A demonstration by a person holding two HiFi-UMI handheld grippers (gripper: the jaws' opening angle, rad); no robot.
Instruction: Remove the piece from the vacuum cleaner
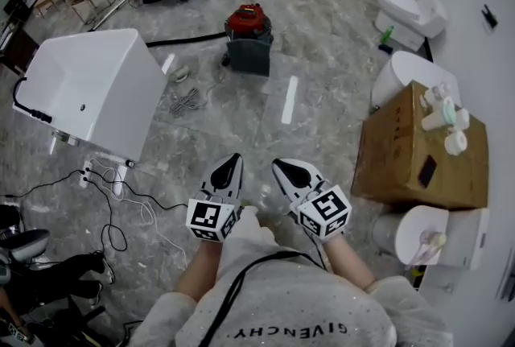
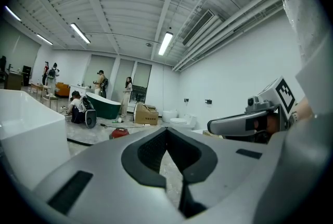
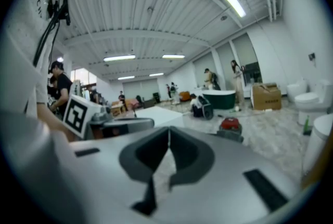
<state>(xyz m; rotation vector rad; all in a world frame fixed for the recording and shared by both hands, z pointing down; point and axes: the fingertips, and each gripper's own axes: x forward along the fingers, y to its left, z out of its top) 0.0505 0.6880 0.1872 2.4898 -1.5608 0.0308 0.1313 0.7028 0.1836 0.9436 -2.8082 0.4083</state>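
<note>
- The left gripper (image 1: 233, 161) is held low in front of the person's chest. Its 2 jaws are pressed together with nothing between them, as the left gripper view (image 2: 167, 132) shows.
- The right gripper (image 1: 278, 165) sits just beside it at the same height. It is likewise clenched and empty, its dark pads meeting in a thin line in the right gripper view (image 3: 169, 132).
- The 2 grippers point forward and slightly toward each other, with their tips near but apart.
- The vacuum cleaner (image 1: 248, 38) stands on the grey marble floor (image 1: 322, 88), well ahead of both grippers and touched by neither. It has a red top on a dark body.
- It appears small and far off in both gripper views (image 2: 119, 133) (image 3: 229, 125). No separate piece on it can be made out from here.
- A black hose (image 1: 183, 38) lies on the floor, leading off from the vacuum cleaner's left side.
- A white bathtub (image 1: 88, 88) stands to the left, with cables (image 1: 121, 208) trailing below it.
- To the right is a cardboard box (image 1: 402, 152) carrying white containers (image 1: 444, 116).
</note>
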